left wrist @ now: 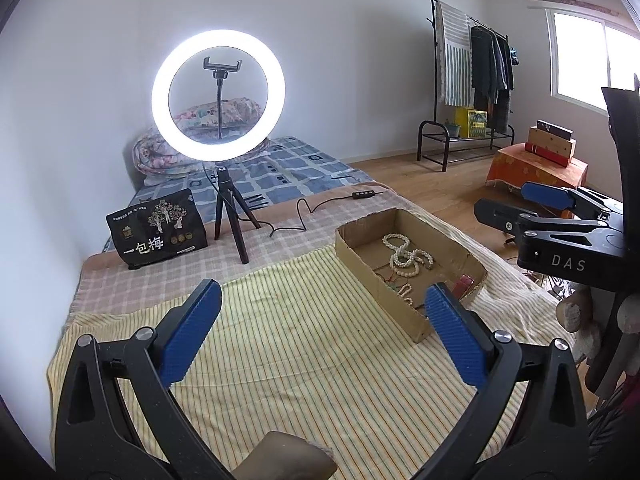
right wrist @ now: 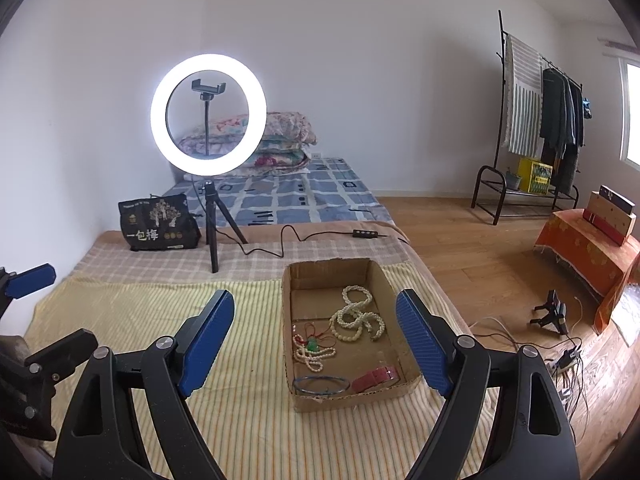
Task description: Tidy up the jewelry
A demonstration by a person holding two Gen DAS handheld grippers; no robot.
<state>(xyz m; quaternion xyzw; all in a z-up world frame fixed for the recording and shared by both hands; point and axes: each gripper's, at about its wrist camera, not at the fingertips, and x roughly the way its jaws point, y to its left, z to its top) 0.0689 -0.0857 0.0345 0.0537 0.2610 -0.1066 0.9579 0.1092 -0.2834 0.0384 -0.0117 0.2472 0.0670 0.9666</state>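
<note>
A shallow cardboard box point(right wrist: 287, 320) lies on the yellow striped cloth point(right wrist: 248, 420). Inside are a long white bead necklace point(right wrist: 356, 318), a smaller bead strand with a green pendant on red cord point(right wrist: 312, 350), a blue bangle point(right wrist: 320, 385) and a pink-red band point(right wrist: 376, 378). My right gripper point(right wrist: 316, 294) is open and empty, hovering in front of the box. My left gripper point(left wrist: 323, 286) is wide open and empty over the cloth, left of the box point(left wrist: 360, 256). Each gripper shows at the edge of the other's view: the right gripper point(left wrist: 500, 199) and the left gripper point(right wrist: 44, 312).
A lit ring light point(right wrist: 208, 116) on a tripod and a black printed bag point(right wrist: 158, 224) stand behind the cloth, with a cable and its controller point(right wrist: 362, 233). A bed lies beyond. To the right are wooden floor, a clothes rack point(right wrist: 532, 120), an orange-draped stand point(right wrist: 588, 252) and loose cables point(right wrist: 560, 356).
</note>
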